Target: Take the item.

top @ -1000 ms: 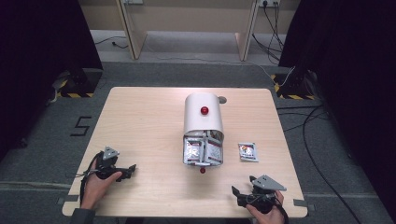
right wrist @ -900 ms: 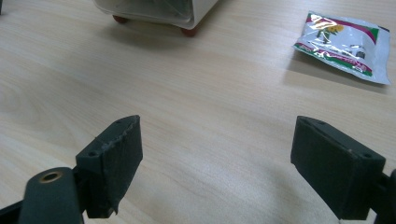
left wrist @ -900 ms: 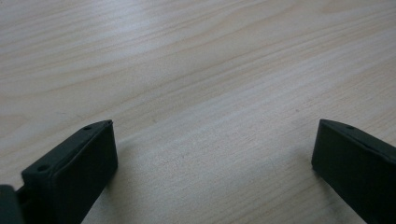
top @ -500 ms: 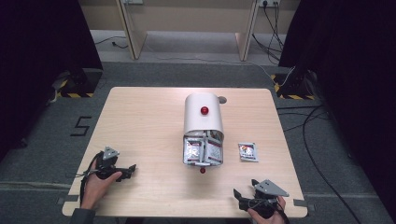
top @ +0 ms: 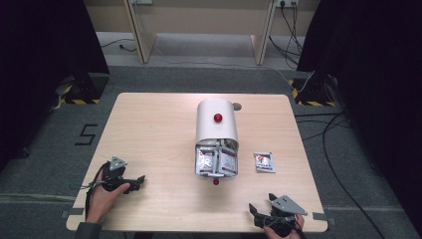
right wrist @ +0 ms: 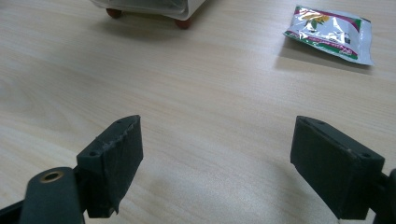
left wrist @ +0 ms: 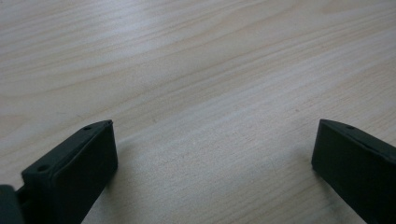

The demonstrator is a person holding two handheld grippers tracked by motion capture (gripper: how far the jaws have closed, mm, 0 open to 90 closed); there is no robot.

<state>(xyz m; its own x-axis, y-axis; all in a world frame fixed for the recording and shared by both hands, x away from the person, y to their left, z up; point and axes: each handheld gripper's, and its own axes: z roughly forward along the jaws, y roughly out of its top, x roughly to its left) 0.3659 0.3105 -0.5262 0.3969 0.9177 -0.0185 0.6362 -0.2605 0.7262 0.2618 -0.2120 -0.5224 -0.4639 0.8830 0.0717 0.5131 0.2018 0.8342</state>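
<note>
Resting near the table [top: 149,124] front edge, both grippers gape.

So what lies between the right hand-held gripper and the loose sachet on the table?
Bare wood. In the right gripper view, nothing but tabletop lies between the open right hand-held gripper and the sachet; the high view shows the same.

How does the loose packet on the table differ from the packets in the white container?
The loose packet lies flat and alone on the table, right of the white container; the packets in the container are crowded together and tilted at its open end. All share silver wrappers with red print.
</note>
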